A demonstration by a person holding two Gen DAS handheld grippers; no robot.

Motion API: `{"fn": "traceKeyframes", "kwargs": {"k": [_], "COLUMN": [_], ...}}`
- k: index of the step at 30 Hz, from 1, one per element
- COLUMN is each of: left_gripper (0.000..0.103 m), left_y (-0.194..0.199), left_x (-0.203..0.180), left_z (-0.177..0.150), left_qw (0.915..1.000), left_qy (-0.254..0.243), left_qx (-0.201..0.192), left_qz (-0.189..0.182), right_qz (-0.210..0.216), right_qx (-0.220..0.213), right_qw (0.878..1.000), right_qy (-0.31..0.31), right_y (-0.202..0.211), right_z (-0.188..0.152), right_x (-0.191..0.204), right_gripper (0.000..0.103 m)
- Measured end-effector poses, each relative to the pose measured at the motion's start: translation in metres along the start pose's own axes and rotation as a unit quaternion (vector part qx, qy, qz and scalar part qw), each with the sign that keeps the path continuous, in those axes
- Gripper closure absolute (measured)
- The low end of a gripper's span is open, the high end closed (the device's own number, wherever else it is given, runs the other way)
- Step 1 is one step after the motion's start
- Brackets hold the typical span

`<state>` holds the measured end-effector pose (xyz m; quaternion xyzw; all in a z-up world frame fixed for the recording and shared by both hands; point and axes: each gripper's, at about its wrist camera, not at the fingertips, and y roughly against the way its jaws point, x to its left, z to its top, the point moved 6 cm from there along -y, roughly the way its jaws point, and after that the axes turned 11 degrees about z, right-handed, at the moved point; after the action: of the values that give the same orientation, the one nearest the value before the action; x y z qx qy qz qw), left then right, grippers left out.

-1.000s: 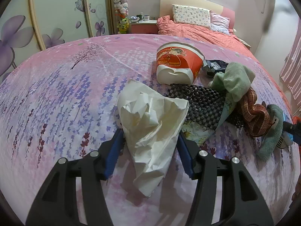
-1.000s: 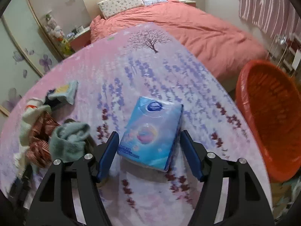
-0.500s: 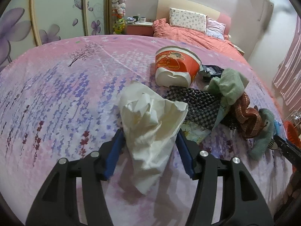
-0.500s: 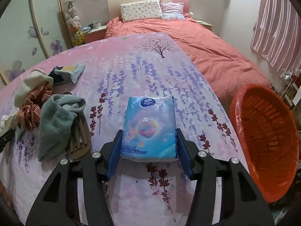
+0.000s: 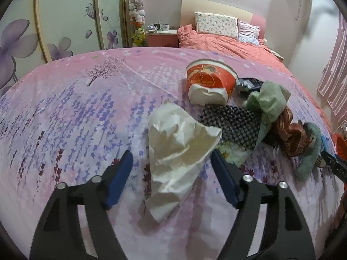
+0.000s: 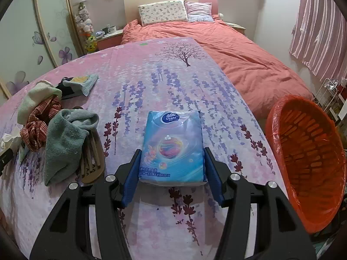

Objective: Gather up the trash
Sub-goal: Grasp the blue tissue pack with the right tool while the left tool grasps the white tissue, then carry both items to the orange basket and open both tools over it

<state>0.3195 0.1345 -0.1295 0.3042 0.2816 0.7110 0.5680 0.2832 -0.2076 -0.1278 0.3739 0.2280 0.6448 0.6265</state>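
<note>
We see the crumpled white paper sheet (image 5: 180, 158) lying between the opening fingers of our left gripper (image 5: 171, 173), long axis along them, untouched, while our right gripper (image 6: 171, 171), fingers parting slightly, flanks the blue plastic tissue pack (image 6: 172, 147), the orange plastic basket (image 6: 308, 156) to its right.

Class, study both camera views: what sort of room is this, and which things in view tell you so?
Most likely a home bedroom. A bed with a salmon duvet and pillows stands at the far wall, a bedside table holds mugs, and flower-painted wardrobe doors line one side.
</note>
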Motion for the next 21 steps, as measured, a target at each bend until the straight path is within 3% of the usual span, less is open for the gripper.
{"fn": "traceKeyframes", "kwargs": {"k": [10, 14, 16, 21], "left_gripper": [0.028, 0.043, 0.053, 0.058], "left_y": [-0.018, -0.023, -0.018, -0.009], "left_x": [0.000, 0.002, 0.002, 0.004], "left_z": [0.010, 0.013, 0.016, 0.015], "left_qw": [0.9998, 0.9997, 0.9999, 0.9998], "left_qy": [0.000, 0.008, 0.004, -0.016], "left_qx": [0.016, 0.022, 0.006, -0.009], "left_qz": [0.007, -0.008, -0.011, -0.012], "right_qz": [0.000, 0.002, 0.002, 0.030], "right_qx": [0.001, 0.000, -0.004, -0.014], "right_qw": [1.000, 1.000, 1.000, 0.999], "right_qy": [0.001, 0.000, -0.005, -0.023], "right_y": [-0.001, -0.001, 0.000, 0.006], "right_z": [0.000, 0.001, 0.000, -0.004], "right_x": [0.001, 0.002, 0.001, -0.003], "right_gripper": [0.044, 0.045, 0.050, 0.053]}}
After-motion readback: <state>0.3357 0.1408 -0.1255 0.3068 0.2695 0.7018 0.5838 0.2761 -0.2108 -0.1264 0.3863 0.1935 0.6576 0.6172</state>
